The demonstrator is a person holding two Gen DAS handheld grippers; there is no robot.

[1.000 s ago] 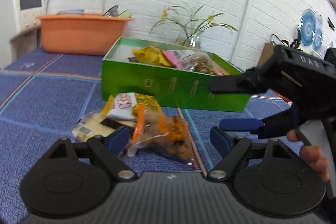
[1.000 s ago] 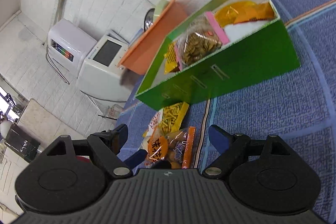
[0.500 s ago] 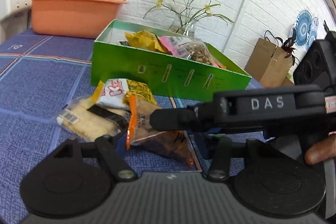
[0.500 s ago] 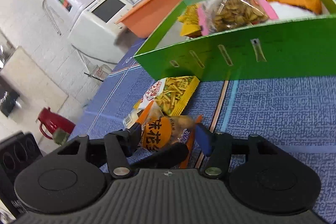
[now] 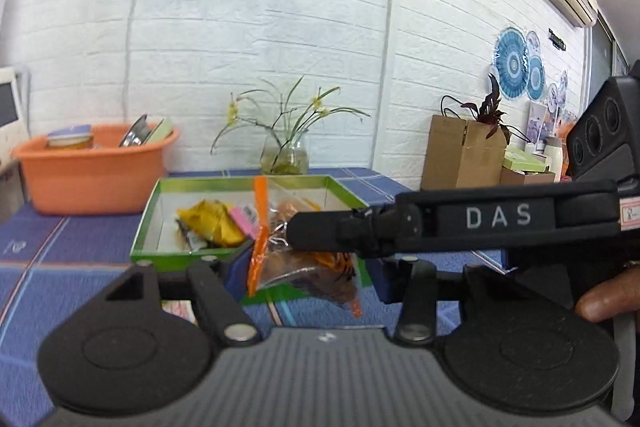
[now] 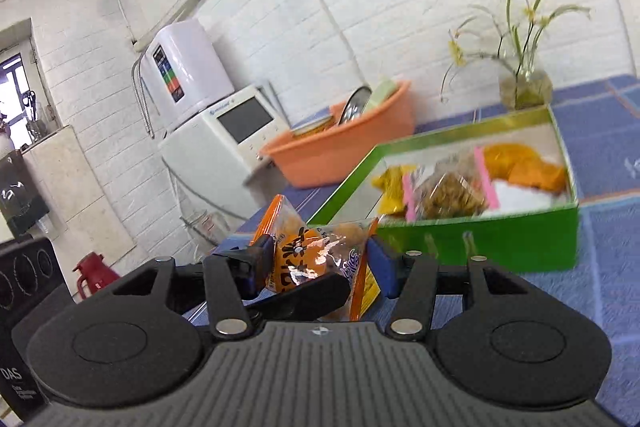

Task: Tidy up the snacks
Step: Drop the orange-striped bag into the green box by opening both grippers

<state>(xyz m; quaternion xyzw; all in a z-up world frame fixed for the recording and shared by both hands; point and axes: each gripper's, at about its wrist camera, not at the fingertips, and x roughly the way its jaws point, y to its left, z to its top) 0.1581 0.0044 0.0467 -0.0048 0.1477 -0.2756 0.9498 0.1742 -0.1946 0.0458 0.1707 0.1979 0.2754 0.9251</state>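
Observation:
Both grippers hold one clear snack bag with orange edges [image 5: 304, 263], lifted off the table just in front of the green box [image 5: 176, 255]. My left gripper [image 5: 308, 277] is shut on it. My right gripper [image 6: 320, 263] is shut on the same bag [image 6: 316, 259], and its arm crosses the left wrist view [image 5: 460, 223]. The green box [image 6: 500, 239] holds a yellow packet [image 5: 212, 223], a pink-edged bag of nuts [image 6: 448, 195] and an orange packet [image 6: 524, 167].
An orange basin [image 5: 92, 171] with dishes stands at the back left. A glass vase with flowers [image 5: 284, 155] stands behind the box. A white appliance [image 6: 224, 135] is beside the basin. A cardboard box [image 5: 460, 155] sits at the right. Blue checked cloth [image 5: 60, 247] covers the table.
Both grippers closed on the orange-edged bag and lifted it off the table toward the green box. The other packets dropped out of view below.

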